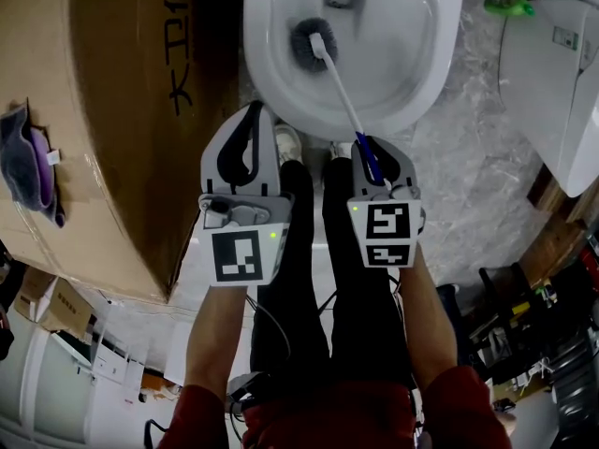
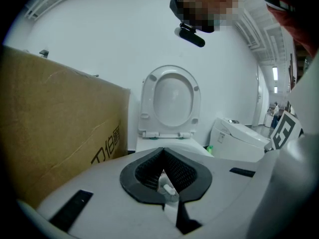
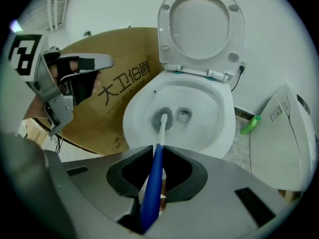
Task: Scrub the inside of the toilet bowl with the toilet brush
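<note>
Toilet brush slants into the glossy white toilet bowl, with its dark, round bristle head against the inner wall. Your right gripper points down at the bowl, clamped on the blue handle end. Your left gripper hovers beside it, jaws pressed together on nothing. The cardboard box reads 大卫伯爵.

Toilet bowl: white, lid raised upright, interior exposed. Toilet brush: white shaft with blue grip, tilted, dark bristle head down against the inner wall just beside the drain opening
</note>
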Available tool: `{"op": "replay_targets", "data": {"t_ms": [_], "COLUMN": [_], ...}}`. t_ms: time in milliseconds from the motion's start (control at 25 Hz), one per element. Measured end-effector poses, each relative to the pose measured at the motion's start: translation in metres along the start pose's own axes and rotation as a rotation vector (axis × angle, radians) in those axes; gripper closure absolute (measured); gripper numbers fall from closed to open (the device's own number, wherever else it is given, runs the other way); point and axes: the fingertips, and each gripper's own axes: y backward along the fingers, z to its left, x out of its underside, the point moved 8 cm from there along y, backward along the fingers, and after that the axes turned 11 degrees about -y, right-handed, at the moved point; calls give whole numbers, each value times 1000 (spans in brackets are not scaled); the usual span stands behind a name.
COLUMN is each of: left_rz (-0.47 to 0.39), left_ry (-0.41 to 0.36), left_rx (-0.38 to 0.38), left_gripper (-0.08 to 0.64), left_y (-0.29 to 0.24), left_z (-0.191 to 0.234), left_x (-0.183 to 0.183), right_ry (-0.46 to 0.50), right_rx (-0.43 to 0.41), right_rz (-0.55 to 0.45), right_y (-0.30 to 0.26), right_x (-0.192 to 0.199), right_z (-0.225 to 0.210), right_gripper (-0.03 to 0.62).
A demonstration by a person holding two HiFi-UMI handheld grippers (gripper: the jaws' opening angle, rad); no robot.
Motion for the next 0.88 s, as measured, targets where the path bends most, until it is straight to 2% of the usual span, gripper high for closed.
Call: {"op": "replay_targets", "data": {"t_ms": [240,360,680,880], "left_rz": [2,2,3,8], "left_ry": [-1,-3,-11,-16], "left_rx": [21,38,65,69], "left_gripper": [548,548,548,548], "left_y": [-2,-3,-9,-13], "left_z": [-12,-19,-34,-34], "left_x": [-1,-3,-9,-11], "right_ry": [56,88,141,136], "right_rx": [32,75,196,231], "right_rz": [51,68,76,55], "right_y": [18,26,35,33], "right_x": [22,26,18,7], "right_z": [-12,-21,-59,-76], "right_gripper": [531,531,531,531]}}
